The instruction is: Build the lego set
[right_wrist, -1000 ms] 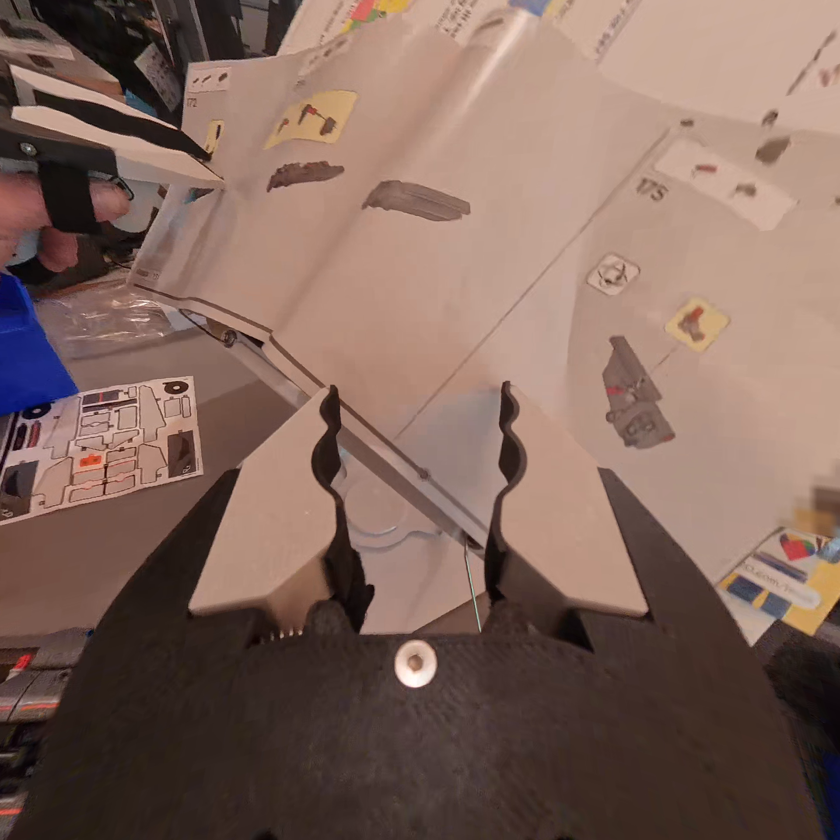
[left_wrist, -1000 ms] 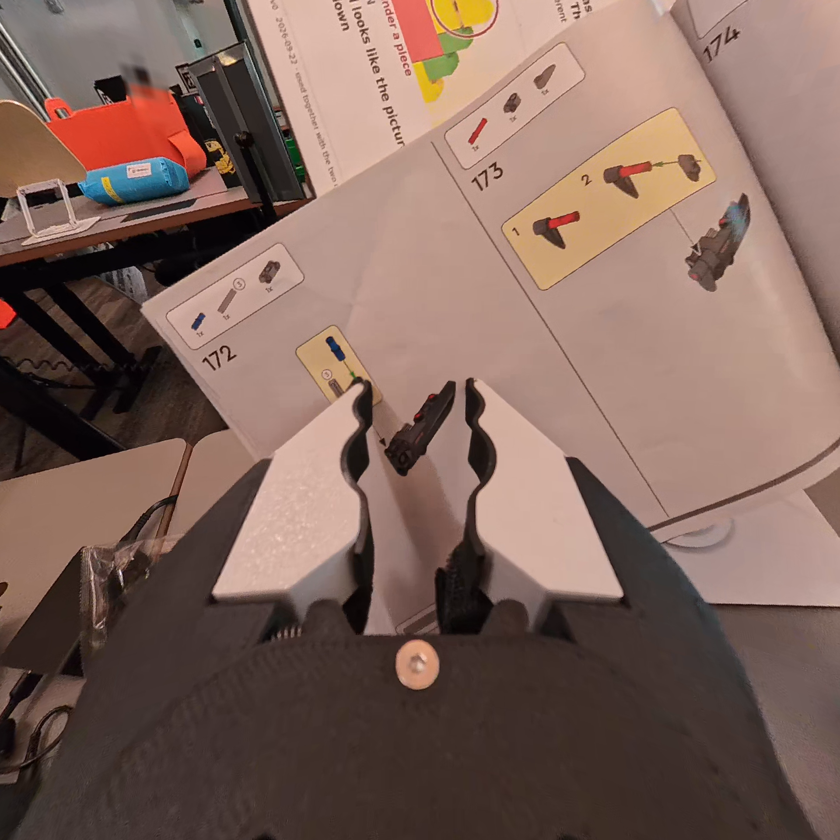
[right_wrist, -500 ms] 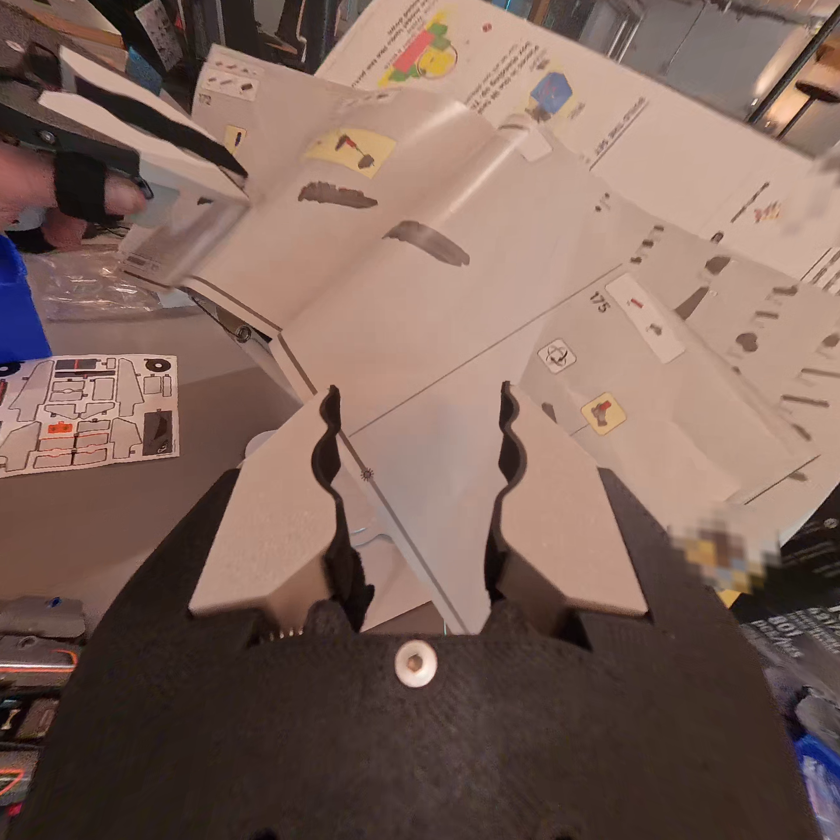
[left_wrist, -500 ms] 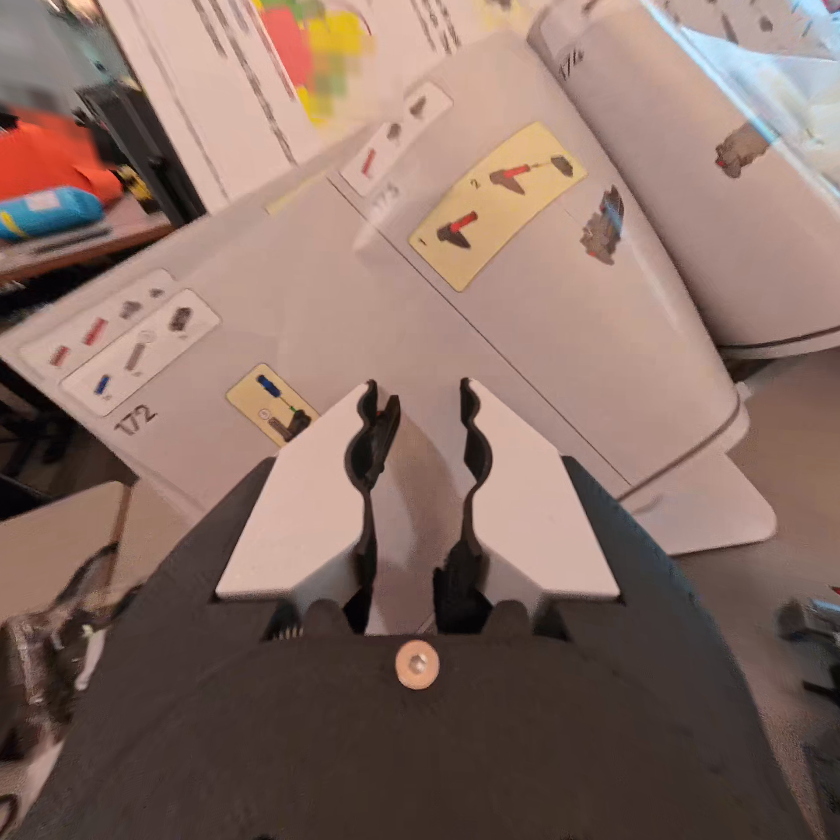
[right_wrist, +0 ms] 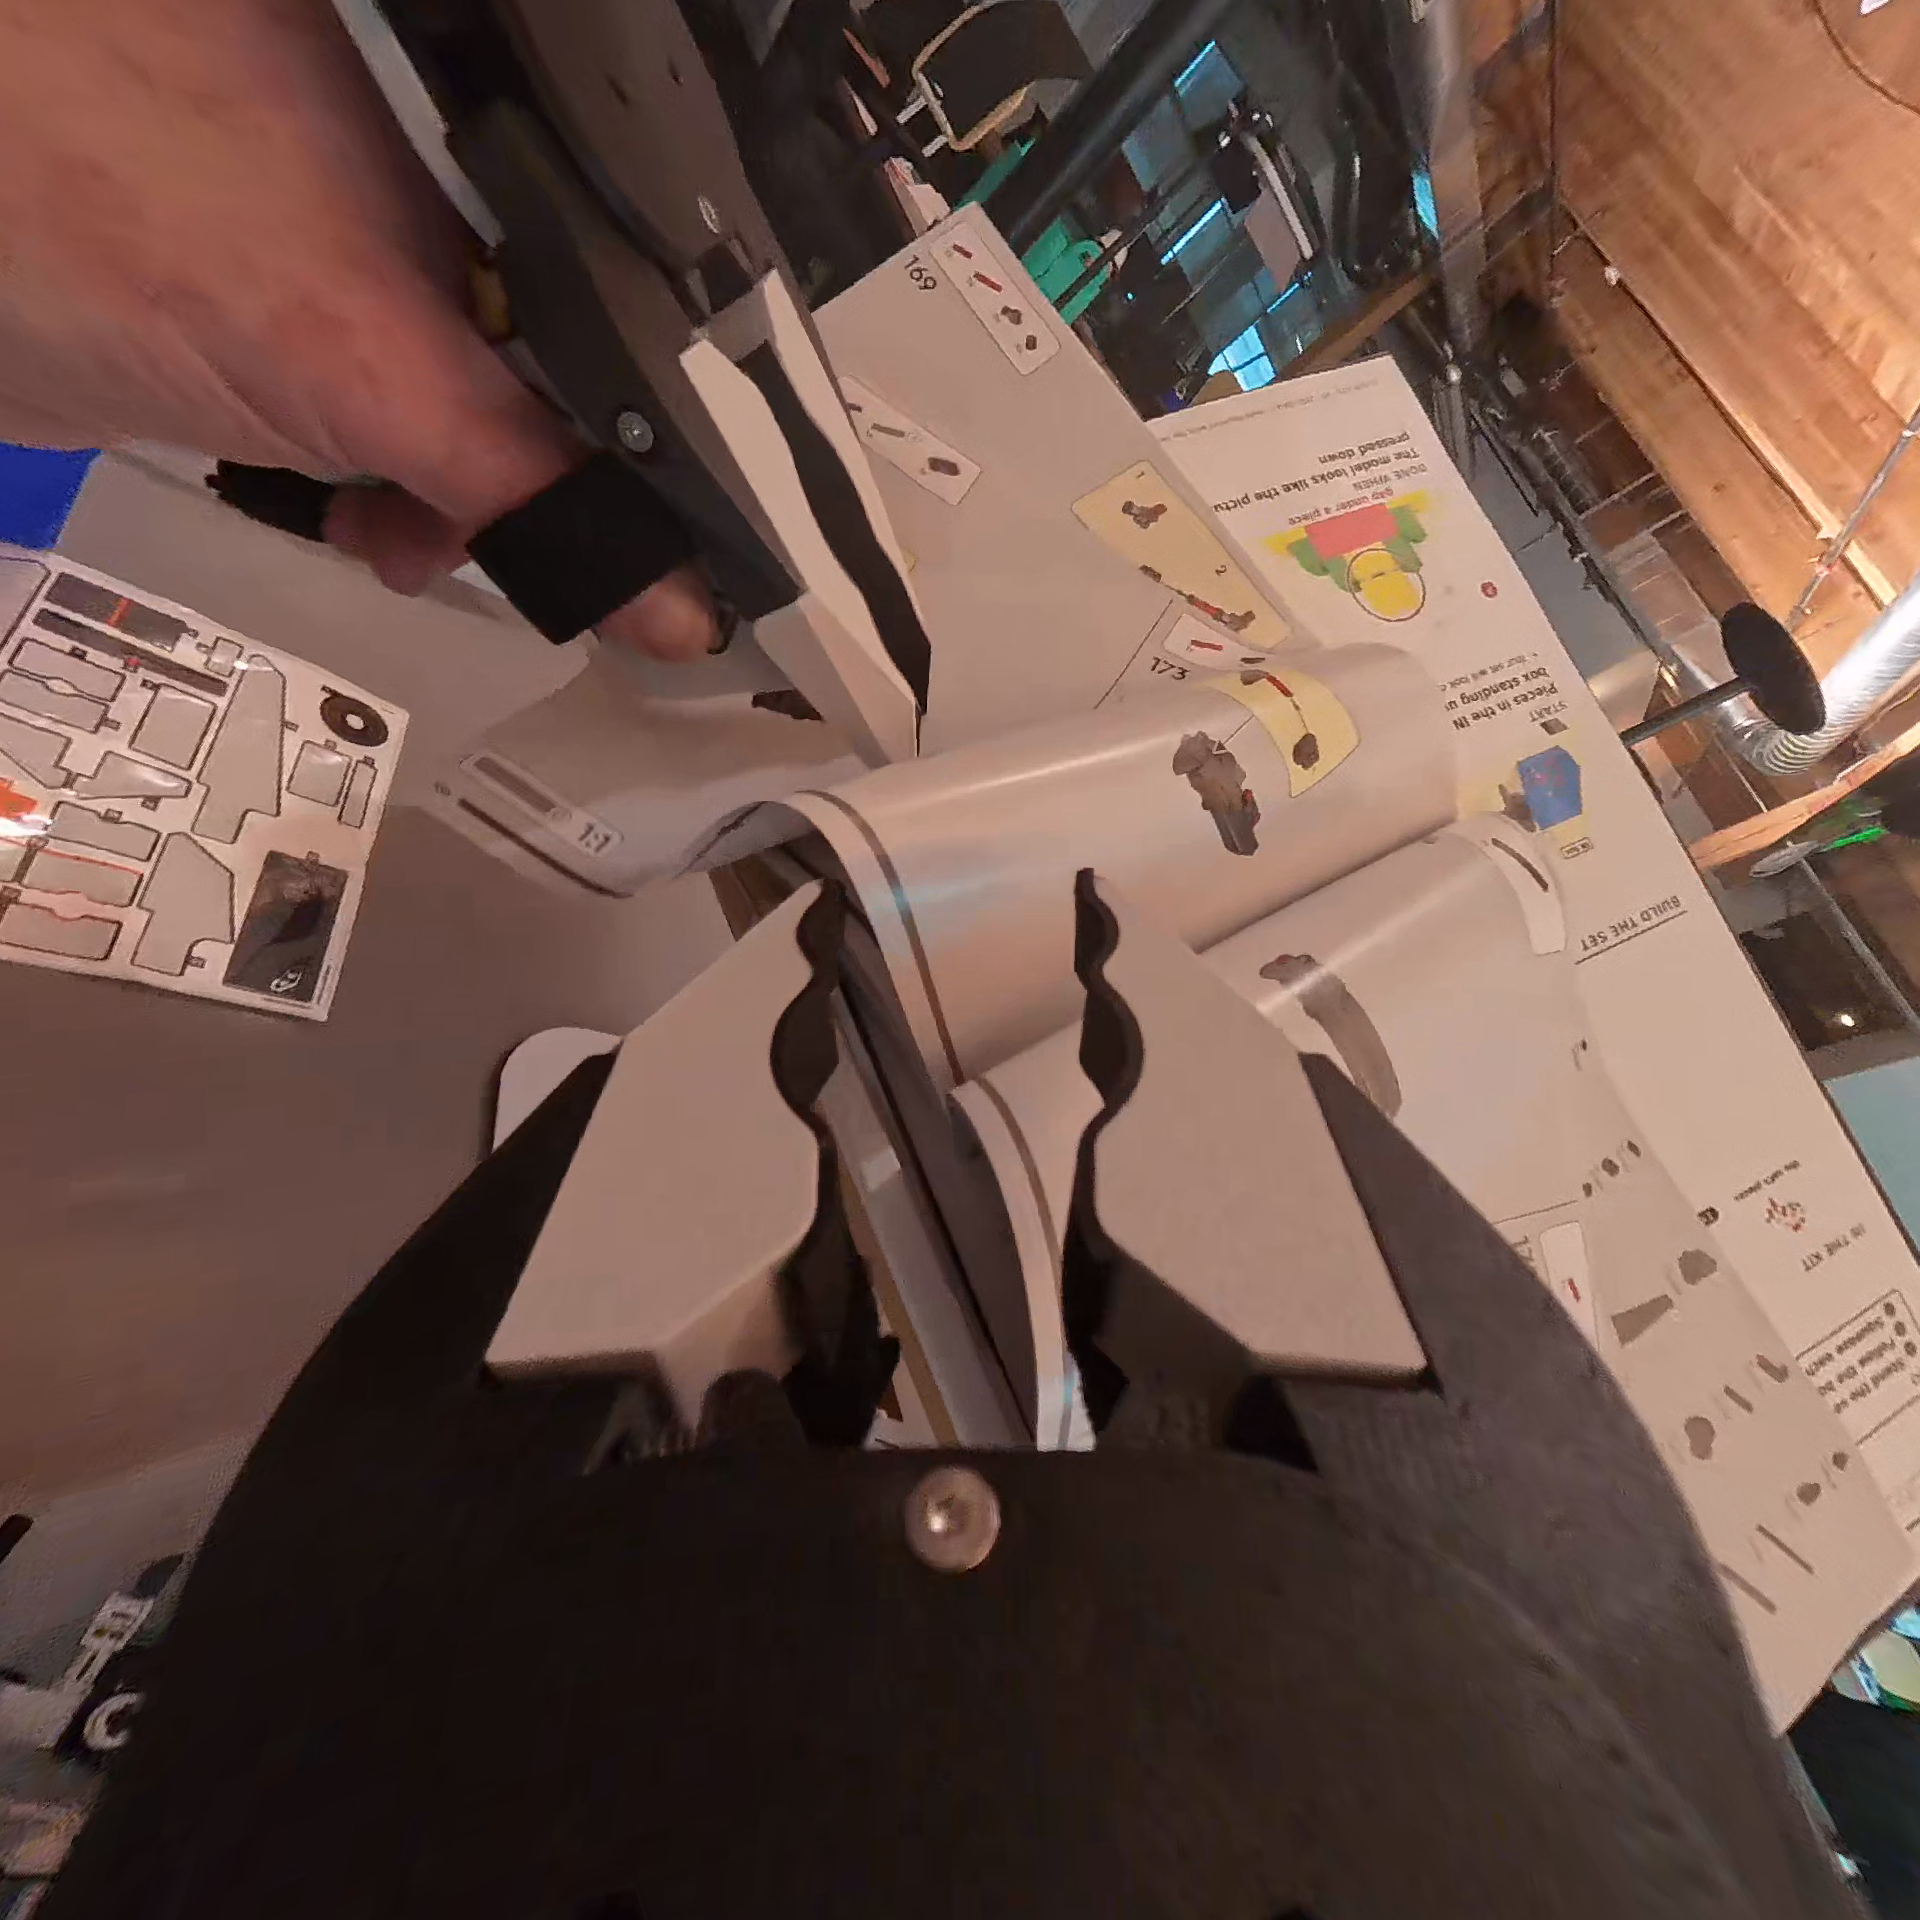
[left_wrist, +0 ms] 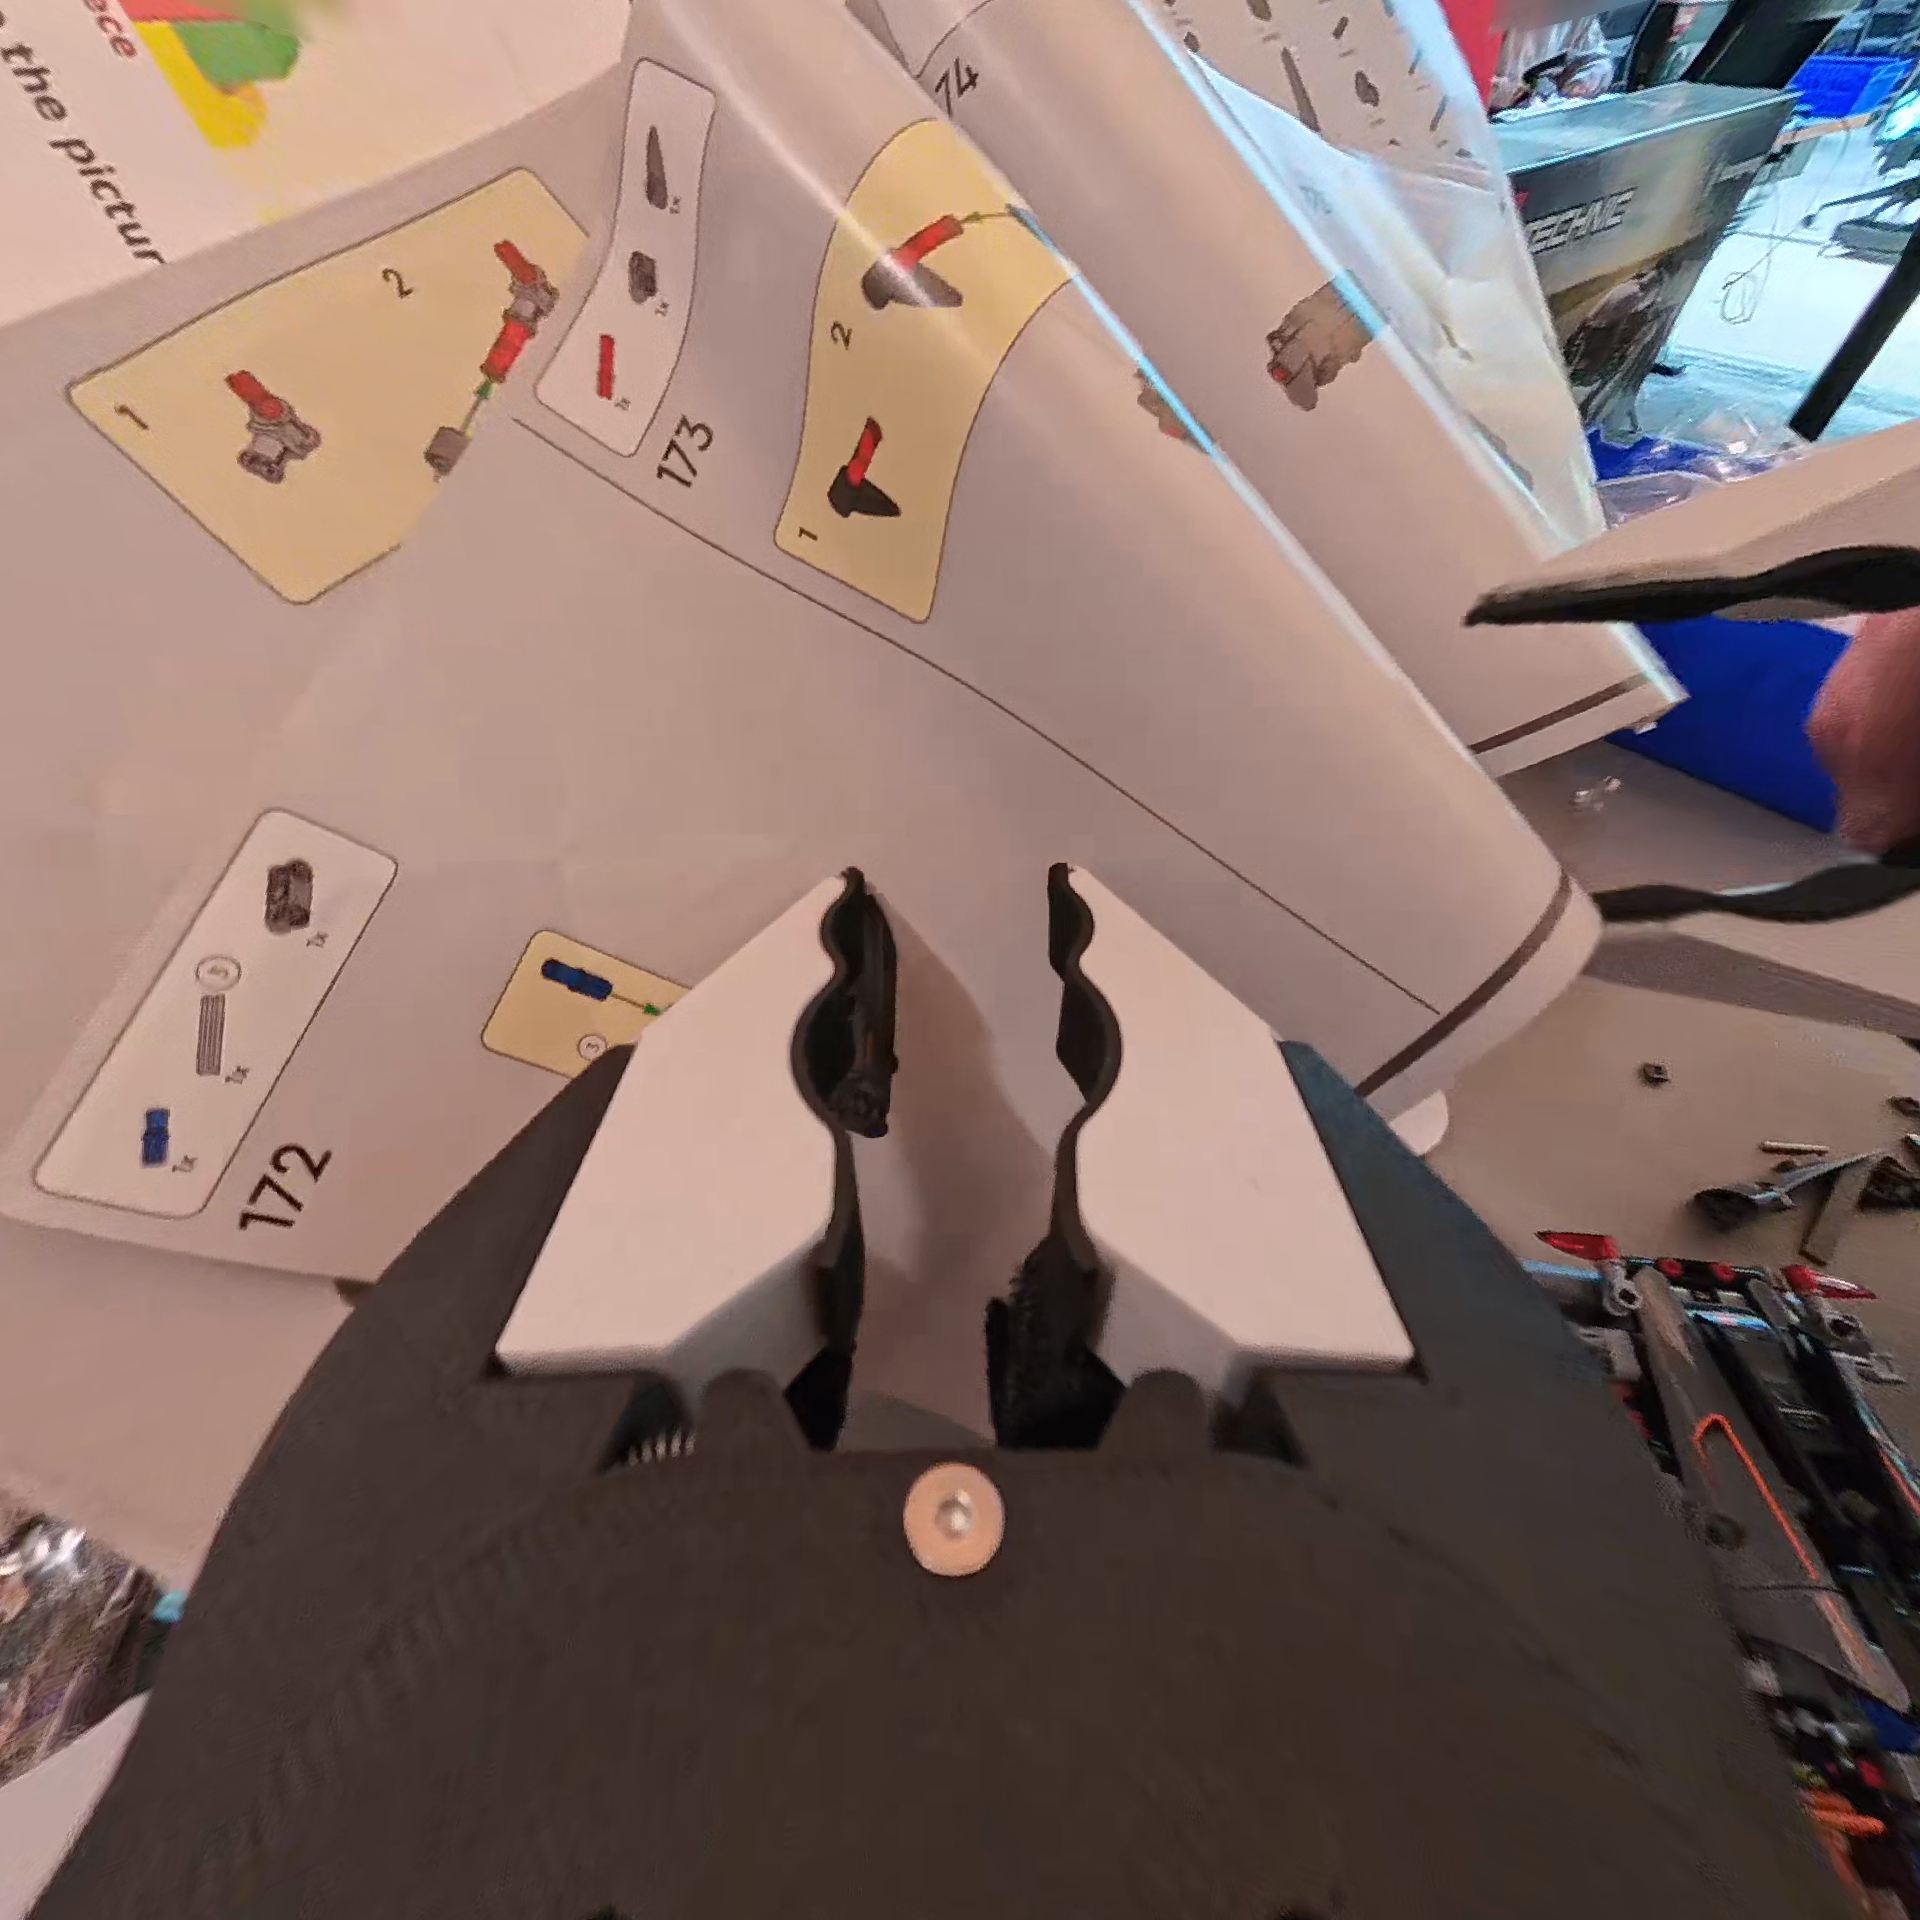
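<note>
The open instruction booklet [left_wrist: 644,748] fills the left wrist view, its pages curling up to the right. My left gripper [left_wrist: 953,883] is open and empty, close above the left page. In the right wrist view it [right_wrist: 894,665] is held by a hand, with its tips on the booklet [right_wrist: 1039,831]. My right gripper [right_wrist: 956,894] is open, with the booklet's curled lower page edge running between its jaws. It also shows at the right edge of the left wrist view [left_wrist: 1558,758]. A dark, partly built lego model [left_wrist: 1714,1434] lies at the lower right.
A sticker sheet [right_wrist: 156,790] lies on the grey table to the left. A large white printed sheet [right_wrist: 1621,790] lies under the booklet. Loose lego parts [left_wrist: 1766,1195], a blue bin [left_wrist: 1745,707] and the set's box [left_wrist: 1621,260] are to the right. Across from one pair of fingers to the other is roughly 8 cm.
Both grippers have swung in over the booklet. The right gripper's jaws have narrowed around the page edge and a page has curled over. The left gripper's gap is unchanged.
</note>
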The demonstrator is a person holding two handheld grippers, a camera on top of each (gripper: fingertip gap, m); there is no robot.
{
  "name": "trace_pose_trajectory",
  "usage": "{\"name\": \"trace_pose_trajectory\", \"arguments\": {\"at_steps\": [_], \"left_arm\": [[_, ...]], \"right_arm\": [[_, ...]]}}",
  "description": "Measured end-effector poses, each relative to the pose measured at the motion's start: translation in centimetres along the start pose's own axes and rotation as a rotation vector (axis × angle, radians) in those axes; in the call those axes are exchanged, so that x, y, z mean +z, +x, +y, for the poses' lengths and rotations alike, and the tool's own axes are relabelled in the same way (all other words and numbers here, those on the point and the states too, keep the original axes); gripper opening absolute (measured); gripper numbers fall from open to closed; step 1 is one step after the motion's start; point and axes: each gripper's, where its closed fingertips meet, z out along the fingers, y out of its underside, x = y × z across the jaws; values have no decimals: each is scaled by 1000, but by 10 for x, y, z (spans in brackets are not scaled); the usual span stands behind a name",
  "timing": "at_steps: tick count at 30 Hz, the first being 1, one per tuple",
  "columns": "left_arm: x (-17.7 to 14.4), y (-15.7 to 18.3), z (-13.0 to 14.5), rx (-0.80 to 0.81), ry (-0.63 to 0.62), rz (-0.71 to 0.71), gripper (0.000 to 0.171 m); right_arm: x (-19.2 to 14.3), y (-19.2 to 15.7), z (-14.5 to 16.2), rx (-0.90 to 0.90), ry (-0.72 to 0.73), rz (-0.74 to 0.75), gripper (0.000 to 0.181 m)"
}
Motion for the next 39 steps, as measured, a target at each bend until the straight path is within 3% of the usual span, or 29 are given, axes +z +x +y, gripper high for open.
{"name": "trace_pose_trajectory", "arguments": {"at_steps": [4, 9, 13, 15, 20, 25, 27, 30, 36, 39], "left_arm": [[-3, 15, -7, -11, 36, 91, 33], [-29, 5, -25, 7, 141, 41, 37], [-49, -22, -16, -28, 146, -92, 41], [-60, -20, -17, -38, 188, -78, 42], [-71, -10, 6, -4, 113, -87, 50], [-80, 27, 26, 365, 80, -166, 69], [-77, 52, 30, 567, 92, -189, 77], [-61, 78, 36, 739, 78, -222, 84], [-38, 82, 45, 840, 41, -290, 86], [-39, 81, 45, 853, 54, -330, 69]], "right_arm": [[-6, 8, -8, 31, 43, 24, 23], [-19, 22, -2, 130, 82, 53, 15], [-31, 39, 11, 278, 95, 68, 14], [-34, 43, 16, 333, 103, 66, 11], [-37, 49, 19, 389, 110, 71, 14], [-37, 52, 24, 422, 99, 55, 18], [-36, 51, 24, 424, 97, 49, 18], [-34, 51, 25, 434, 93, 44, 19], [-35, 51, 26, 440, 77, 39, 21], [-35, 52, 27, 441, 71, 34, 23]]}}
